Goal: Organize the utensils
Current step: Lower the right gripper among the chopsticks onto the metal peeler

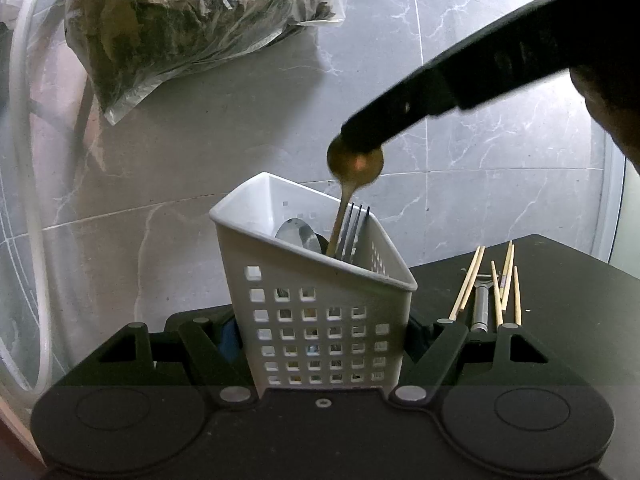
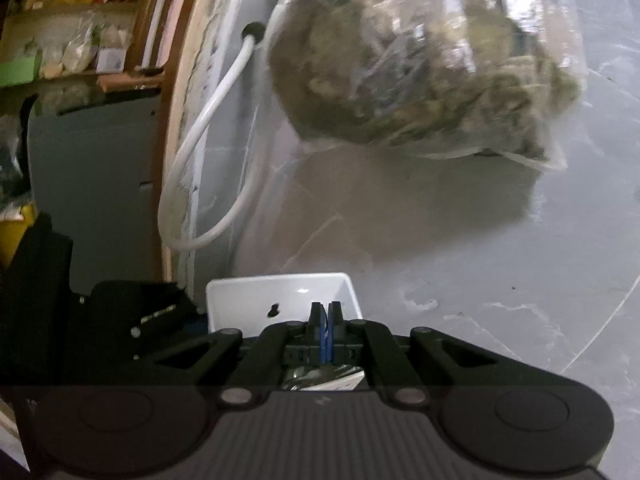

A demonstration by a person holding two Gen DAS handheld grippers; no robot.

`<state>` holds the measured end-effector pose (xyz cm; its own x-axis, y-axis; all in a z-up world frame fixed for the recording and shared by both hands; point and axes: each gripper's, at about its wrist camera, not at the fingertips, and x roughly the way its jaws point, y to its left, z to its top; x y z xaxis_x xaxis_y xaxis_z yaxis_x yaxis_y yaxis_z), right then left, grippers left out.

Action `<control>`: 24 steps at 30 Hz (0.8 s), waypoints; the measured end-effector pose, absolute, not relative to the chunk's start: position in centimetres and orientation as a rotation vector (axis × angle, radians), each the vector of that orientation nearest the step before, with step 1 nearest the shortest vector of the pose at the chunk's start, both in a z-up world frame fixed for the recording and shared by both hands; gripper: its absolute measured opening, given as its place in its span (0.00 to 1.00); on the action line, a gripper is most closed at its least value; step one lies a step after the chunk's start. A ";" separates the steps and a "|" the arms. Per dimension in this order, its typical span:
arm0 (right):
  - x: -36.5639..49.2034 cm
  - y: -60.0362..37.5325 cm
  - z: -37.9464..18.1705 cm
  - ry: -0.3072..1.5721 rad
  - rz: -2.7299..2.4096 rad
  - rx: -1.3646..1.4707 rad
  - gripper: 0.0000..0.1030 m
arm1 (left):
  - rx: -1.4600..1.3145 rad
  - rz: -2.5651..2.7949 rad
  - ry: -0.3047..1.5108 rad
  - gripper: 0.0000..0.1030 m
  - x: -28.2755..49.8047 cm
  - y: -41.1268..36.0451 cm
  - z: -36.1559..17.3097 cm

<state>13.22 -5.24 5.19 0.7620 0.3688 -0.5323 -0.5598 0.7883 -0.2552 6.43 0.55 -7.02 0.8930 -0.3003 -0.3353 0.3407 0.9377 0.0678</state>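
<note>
Your right gripper (image 1: 362, 148) is clamped on the bowl of the brass spoon (image 1: 354, 166), at 12 o'clock above the white utensil caddy (image 1: 316, 316). The spoon hangs bowl-up, its handle reaching down inside the caddy, just beside a dark fork (image 1: 354, 226) and a steel spoon (image 1: 298, 234) that stand there.

In the right wrist view, the blue pads (image 2: 325, 336) sit pressed together over the caddy's open top.

Your left gripper (image 1: 320, 332) holds the caddy by its perforated sides, upright over the black table (image 1: 568, 300).

At 3 o'clock from the caddy, loose wooden chopsticks (image 1: 504, 284) lie on the table across a metal-handled utensil (image 1: 480, 304).

At 10 o'clock, a clear bag of dried leaves (image 1: 192, 20) hangs against the grey marble wall (image 1: 240, 140), beside a white hose (image 1: 24, 160).
</note>
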 end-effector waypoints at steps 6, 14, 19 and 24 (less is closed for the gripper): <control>12.8 -6.9 4.1 0.514 0.501 -0.255 0.42 | 0.125 -0.335 0.326 0.75 6.5 0.6 -7.1; 10.8 -17.7 2.7 0.505 0.242 0.154 0.91 | 0.126 -0.337 0.326 0.75 6.5 0.5 -7.1; 9.8 -24.2 -0.7 0.601 0.066 0.279 1.00 | 0.131 -0.336 0.331 0.75 6.6 0.4 -7.0; 8.9 -27.3 -4.0 0.681 -0.003 0.365 1.00 | 0.135 -0.324 0.341 0.75 6.7 0.1 -6.8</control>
